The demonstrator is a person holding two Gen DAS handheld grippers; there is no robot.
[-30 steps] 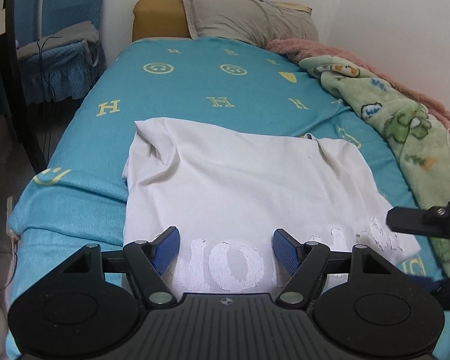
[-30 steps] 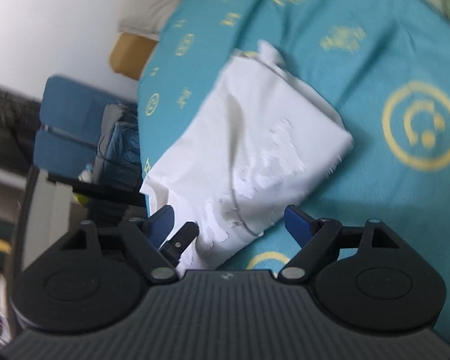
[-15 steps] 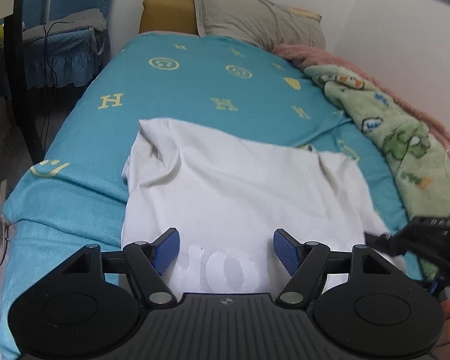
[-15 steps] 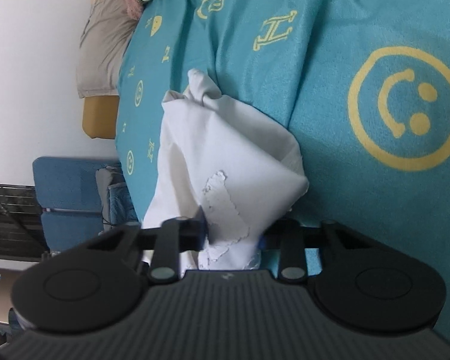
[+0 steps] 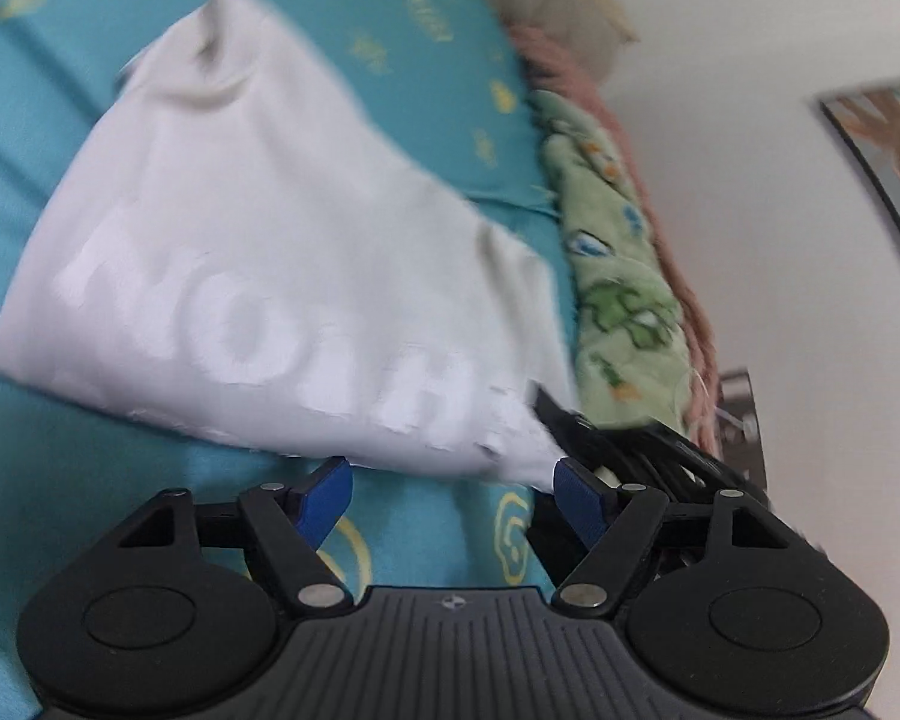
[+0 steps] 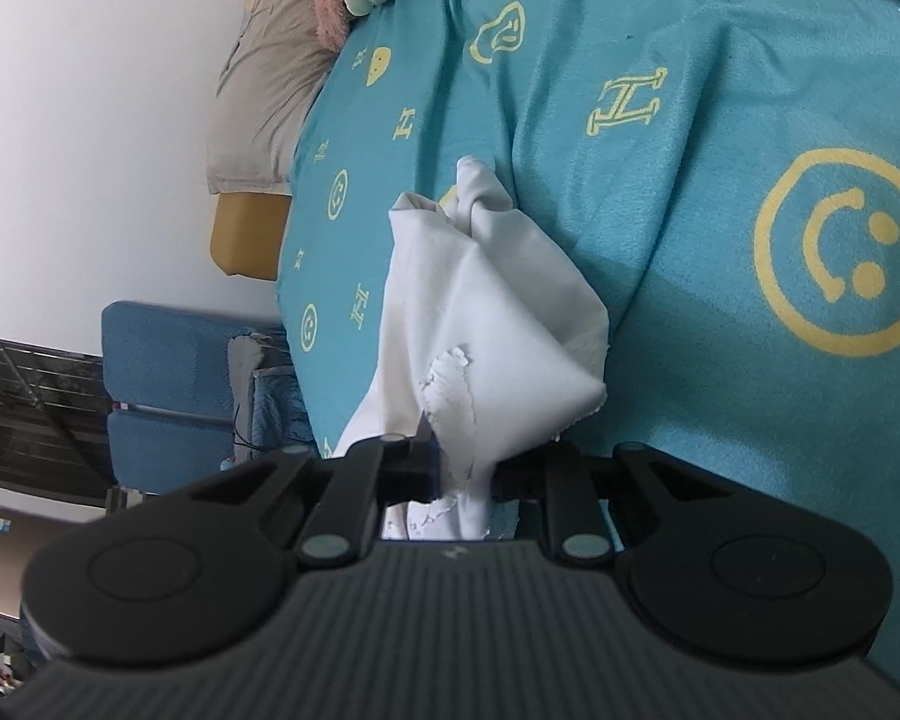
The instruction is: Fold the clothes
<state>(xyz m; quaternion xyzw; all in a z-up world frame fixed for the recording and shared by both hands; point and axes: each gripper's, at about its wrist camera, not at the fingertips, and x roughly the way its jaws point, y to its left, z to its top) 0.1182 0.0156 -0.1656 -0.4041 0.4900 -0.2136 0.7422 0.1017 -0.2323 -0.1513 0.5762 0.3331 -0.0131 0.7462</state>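
I have the right gripper (image 6: 465, 474) closing on a bunched corner of the white T-shirt (image 5: 282, 276), cloth pinched between its jaws, so that I can lift that edge for the fold; the rest of the shirt lies spread on the teal bedsheet (image 6: 720, 120), lettering up. My left gripper (image 5: 453, 489) stands apart and is opening wider, nothing between its jaws, just short of the shirt's near hem; I judge it is lining up for the other corner.

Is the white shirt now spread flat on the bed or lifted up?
Partly lifted. The right hand-held gripper, jaws closing, pinches one corner of the white printed cotton shirt, bunching it; the rest lies on the teal sheet.
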